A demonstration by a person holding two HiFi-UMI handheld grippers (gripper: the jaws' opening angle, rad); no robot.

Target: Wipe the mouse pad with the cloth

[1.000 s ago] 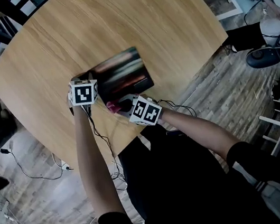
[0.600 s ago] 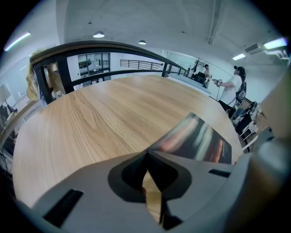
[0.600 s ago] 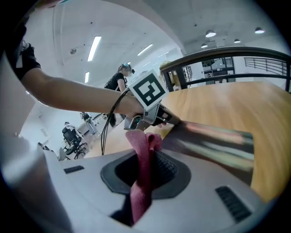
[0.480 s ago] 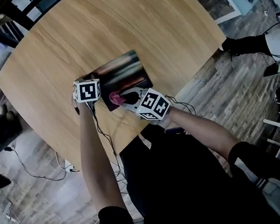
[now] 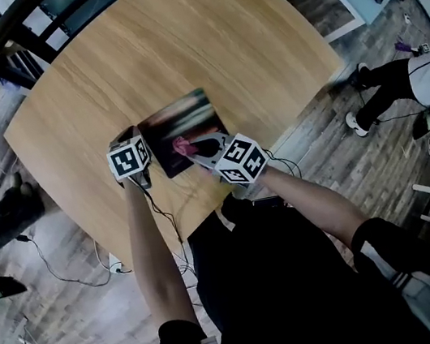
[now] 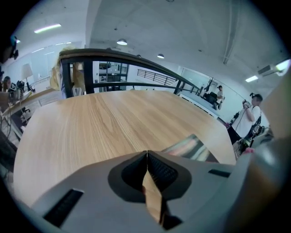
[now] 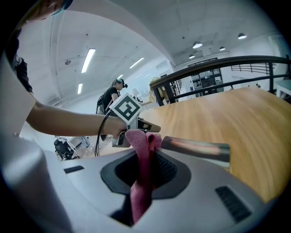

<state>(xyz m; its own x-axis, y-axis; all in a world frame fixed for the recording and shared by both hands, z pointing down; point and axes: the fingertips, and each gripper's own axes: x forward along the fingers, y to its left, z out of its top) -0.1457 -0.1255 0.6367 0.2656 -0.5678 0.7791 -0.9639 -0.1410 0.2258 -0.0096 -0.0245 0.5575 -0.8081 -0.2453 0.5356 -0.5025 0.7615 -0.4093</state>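
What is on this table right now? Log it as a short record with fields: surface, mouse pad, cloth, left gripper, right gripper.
surface: wooden table
mouse pad: dark with a colourful print, lying flat toward the person's side of the table
cloth: pink, bunched, over the near part of the mouse pad
left gripper: jaws together, nothing between them, at the mouse pad's left edge
right gripper: jaws closed on the cloth, reaching in over the mouse pad's near edge
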